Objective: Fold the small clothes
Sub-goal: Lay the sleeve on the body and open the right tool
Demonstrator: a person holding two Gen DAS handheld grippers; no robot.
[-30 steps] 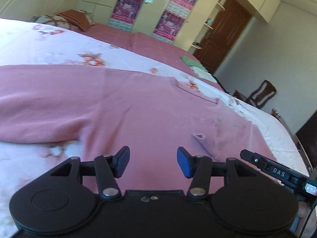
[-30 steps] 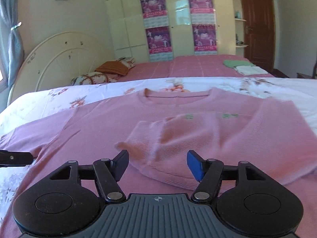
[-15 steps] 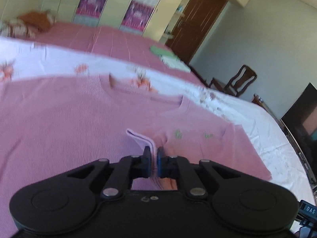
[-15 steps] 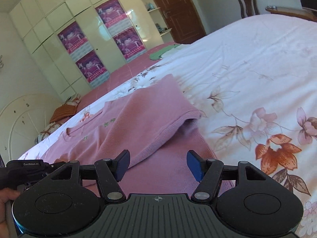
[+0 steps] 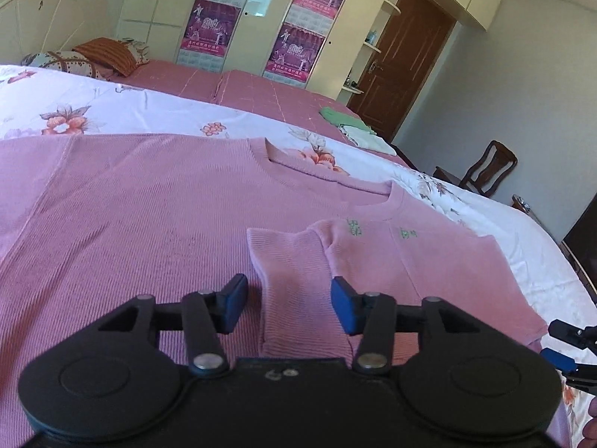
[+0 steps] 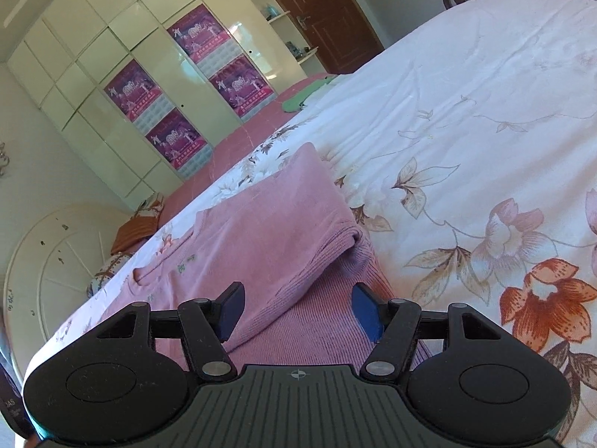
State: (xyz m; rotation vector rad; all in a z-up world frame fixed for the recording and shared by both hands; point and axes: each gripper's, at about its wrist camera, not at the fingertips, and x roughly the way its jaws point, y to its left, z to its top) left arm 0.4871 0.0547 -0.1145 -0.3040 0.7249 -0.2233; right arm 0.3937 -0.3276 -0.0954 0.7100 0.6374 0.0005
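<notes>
A pink knit sweater (image 5: 149, 205) lies spread flat on the bed, neck toward the far side. One sleeve (image 5: 294, 280) is folded across its body, and the cuff end lies between the jaws of my left gripper (image 5: 289, 306). Those jaws are opening and the pads stand clear of the cloth. In the right wrist view the sweater's folded side (image 6: 268, 231) runs away from me. My right gripper (image 6: 298, 310) hangs open over the sweater's lower edge with nothing pinched. Its tip also shows at the edge of the left wrist view, right gripper (image 5: 567, 351).
The bed carries a white floral sheet (image 6: 485, 149) that stretches wide to the right. Folded green and white clothes (image 5: 347, 123) lie on the pink cover behind. Pillows (image 5: 97, 56), wardrobe doors (image 5: 261, 18), a brown door (image 5: 403, 56) and a wooden chair (image 5: 485, 168) stand beyond.
My left gripper shut on the sleeve, carried it over the sweater's body, and has now spread apart around it. My right gripper swung to the sweater's right side and rolled, staying open.
</notes>
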